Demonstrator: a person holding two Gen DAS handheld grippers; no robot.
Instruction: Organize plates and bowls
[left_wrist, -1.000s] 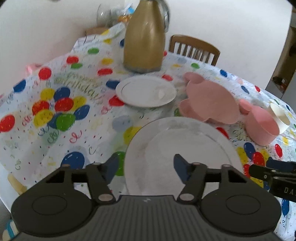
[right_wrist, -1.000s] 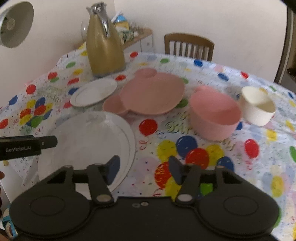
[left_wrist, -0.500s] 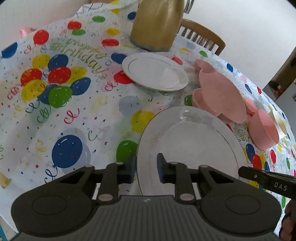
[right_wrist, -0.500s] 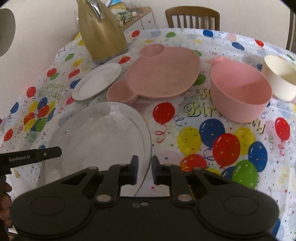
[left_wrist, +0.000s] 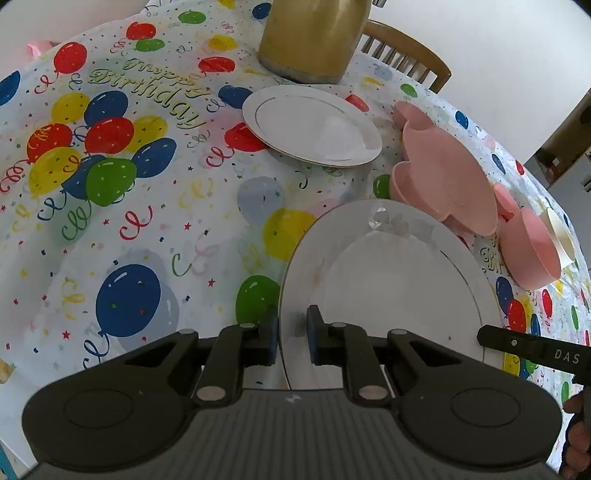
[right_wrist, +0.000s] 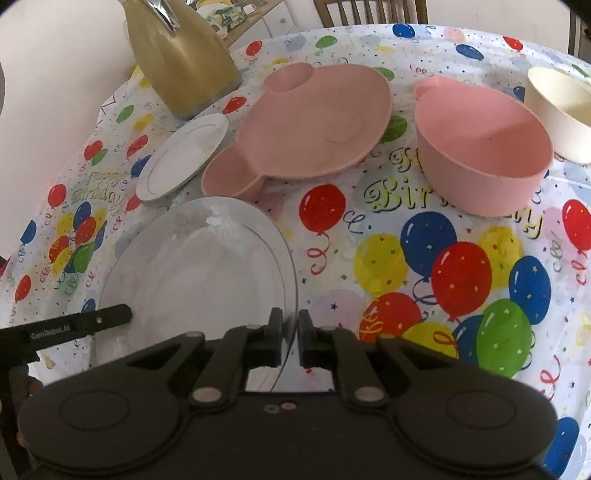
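left tongs (left_wrist: 291, 334): jaws closing on the near-left rim of the big plate (left_wrist: 388, 280); rim sits between the blue pads, grasping it
right tongs (right_wrist: 290, 338): clenched on the same plate's (right_wrist: 199, 266) near-right rim; thin edge is pinched in the gap
big plate: white, thin dark rim line, on the counter (right_wrist: 424, 258) at the near edge, held from both sides
small plate (left_wrist: 312, 125): white, at 12 o'clock from the big plate, well apart, flat on the cloth
pink plate (right_wrist: 317, 125): bear-shaped with two round ears, at 1 o'clock from the big plate; near ear is just beside the big plate's far rim, can't tell if touching
pink bowl (right_wrist: 480, 144): at 3 o'clock of the pink plate, upright, small handle tab at its far-left rim
cream cup (right_wrist: 561, 107): at 2 o'clock of the pink bowl, just beside it; contact can't be told
jug (right_wrist: 181, 55): tan, metal spout, at 11 o'clock, just behind the small plate
cloth: balloon print, "Happy Birthday" lettering, covers the whole counter
chair (left_wrist: 406, 53): wooden, at the far edge behind the jug
hand (left_wrist: 578, 435): partly seen low right in the left wrist view, by the other tool's black body
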